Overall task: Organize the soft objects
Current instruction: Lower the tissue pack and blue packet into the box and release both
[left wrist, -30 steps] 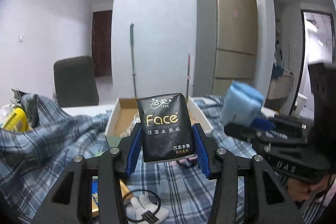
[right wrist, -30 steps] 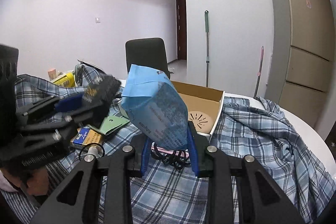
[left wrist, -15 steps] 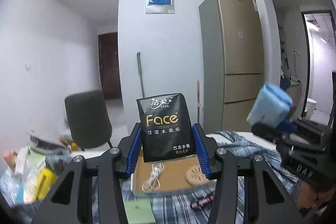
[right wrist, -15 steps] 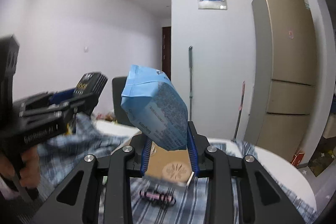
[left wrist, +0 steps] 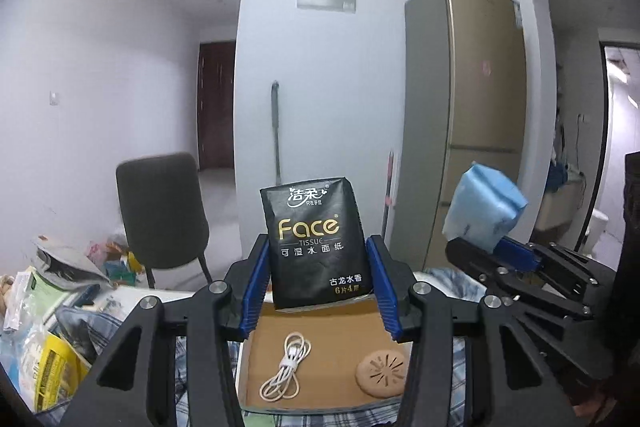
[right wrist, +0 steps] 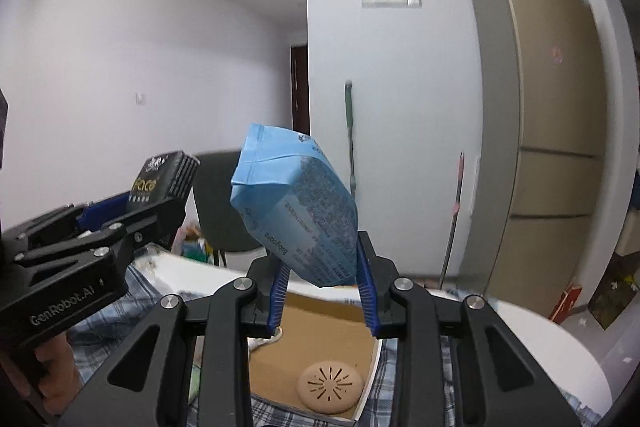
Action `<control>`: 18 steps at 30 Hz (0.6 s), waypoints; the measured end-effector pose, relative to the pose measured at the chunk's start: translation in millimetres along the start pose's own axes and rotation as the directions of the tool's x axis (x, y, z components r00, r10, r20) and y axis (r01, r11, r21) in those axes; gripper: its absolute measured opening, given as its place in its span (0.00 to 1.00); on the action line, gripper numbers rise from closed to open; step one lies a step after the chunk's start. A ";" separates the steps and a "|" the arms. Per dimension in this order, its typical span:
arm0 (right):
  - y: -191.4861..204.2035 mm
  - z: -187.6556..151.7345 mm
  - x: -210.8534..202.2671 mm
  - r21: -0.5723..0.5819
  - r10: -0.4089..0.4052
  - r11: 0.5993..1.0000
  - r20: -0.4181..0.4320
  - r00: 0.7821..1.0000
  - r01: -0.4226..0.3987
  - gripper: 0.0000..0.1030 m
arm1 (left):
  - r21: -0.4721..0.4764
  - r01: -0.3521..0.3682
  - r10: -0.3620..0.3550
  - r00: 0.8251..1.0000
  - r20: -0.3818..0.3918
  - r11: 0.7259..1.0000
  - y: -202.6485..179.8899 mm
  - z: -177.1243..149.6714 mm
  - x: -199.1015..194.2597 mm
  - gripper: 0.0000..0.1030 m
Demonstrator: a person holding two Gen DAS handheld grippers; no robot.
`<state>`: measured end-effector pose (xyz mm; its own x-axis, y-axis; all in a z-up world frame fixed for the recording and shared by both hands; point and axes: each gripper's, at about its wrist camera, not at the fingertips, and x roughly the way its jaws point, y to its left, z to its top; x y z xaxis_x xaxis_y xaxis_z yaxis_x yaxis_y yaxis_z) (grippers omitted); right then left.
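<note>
My left gripper (left wrist: 318, 287) is shut on a black "Face" tissue pack (left wrist: 314, 243) and holds it upright above an open cardboard box (left wrist: 320, 375). My right gripper (right wrist: 322, 291) is shut on a light blue soft pack (right wrist: 296, 203), tilted, also above the box (right wrist: 320, 327). The blue pack shows at the right of the left wrist view (left wrist: 482, 213). The black pack shows at the left of the right wrist view (right wrist: 160, 181). The two grippers are side by side, apart.
The box holds a coiled white cable (left wrist: 286, 373) and a round tan disc (left wrist: 380, 373). A blue plaid cloth (right wrist: 104, 323) covers the table. Clutter with a yellow pack (left wrist: 52, 367) lies at the left. A dark chair (left wrist: 160, 211) stands behind.
Both grippers have risen with their packs and now hang over the box, whose inside shows below them. The grips have not changed.
</note>
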<state>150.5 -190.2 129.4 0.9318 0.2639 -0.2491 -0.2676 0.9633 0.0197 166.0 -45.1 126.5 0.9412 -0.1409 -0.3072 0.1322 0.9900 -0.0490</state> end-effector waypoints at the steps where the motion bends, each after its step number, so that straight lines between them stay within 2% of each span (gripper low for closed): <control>1: 0.2 -4.5 10.0 -0.002 0.001 1.000 -0.024 1.000 -0.001 0.29 | -0.012 -0.013 0.012 1.000 -0.018 1.000 4.0 -6.1 9.4 0.48; 4: -4.4 -21.1 33.4 0.017 0.006 1.000 -0.100 0.995 -0.005 0.29 | -0.022 -0.027 0.025 0.998 -0.060 0.999 10.5 -20.3 27.8 0.48; 7: -12.6 -44.7 62.0 0.043 0.020 0.999 -0.200 0.980 -0.012 0.29 | -0.022 -0.032 0.030 0.993 -0.115 0.999 16.9 -38.1 48.3 0.48; 13: -23.3 -95.5 105.4 0.047 0.022 0.999 -0.370 0.929 -0.005 0.29 | 0.010 -0.031 0.032 0.974 -0.222 0.999 17.8 -67.7 83.6 0.48; 18: -17.8 -119.4 135.6 0.012 0.025 1.000 -0.469 0.883 -0.022 0.29 | 0.030 -0.032 0.039 0.962 -0.269 0.999 14.6 -86.8 93.0 0.48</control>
<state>252.4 -177.4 -20.3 0.7010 0.2346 -0.6735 -0.2851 0.9578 0.0369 228.5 -44.2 14.7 0.8272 -0.0986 -0.5532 0.1111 0.9938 -0.0110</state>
